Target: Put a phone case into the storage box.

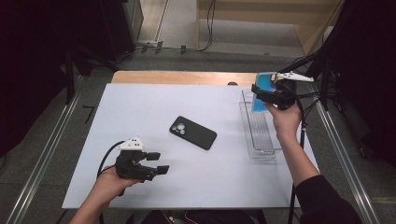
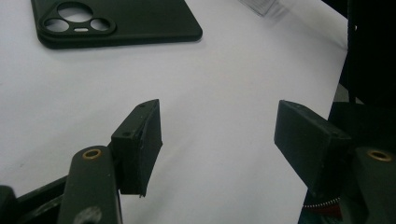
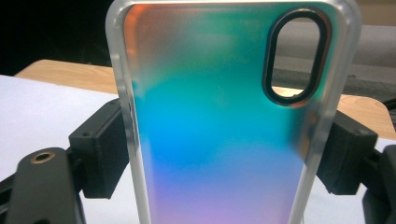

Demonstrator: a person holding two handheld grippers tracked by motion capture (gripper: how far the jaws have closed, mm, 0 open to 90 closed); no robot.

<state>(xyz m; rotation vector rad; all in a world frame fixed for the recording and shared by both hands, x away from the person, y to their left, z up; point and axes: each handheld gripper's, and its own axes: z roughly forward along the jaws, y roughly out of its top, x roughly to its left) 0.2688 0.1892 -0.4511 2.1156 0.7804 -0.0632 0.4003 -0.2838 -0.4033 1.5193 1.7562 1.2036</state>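
A: High view: the right gripper [image 1: 267, 94] holds an iridescent phone case [image 1: 264, 91] upright over the far end of a clear tray [image 1: 261, 140]; a black phone case [image 1: 193, 132] lies mid-table.

B: And the left gripper [image 1: 156, 163]?

A: Left gripper view: jaws wide apart over the white table [image 2: 224, 84], holding and touching nothing, the black case ahead.

B: Right gripper view?

A: Jaws clamped on the iridescent case's two long edges, camera cutout [image 3: 294, 56] uppermost.

B: Advice?

A: Probably keep the squeeze light and the case vertical, clear of the tray walls, while lowering or lifting.
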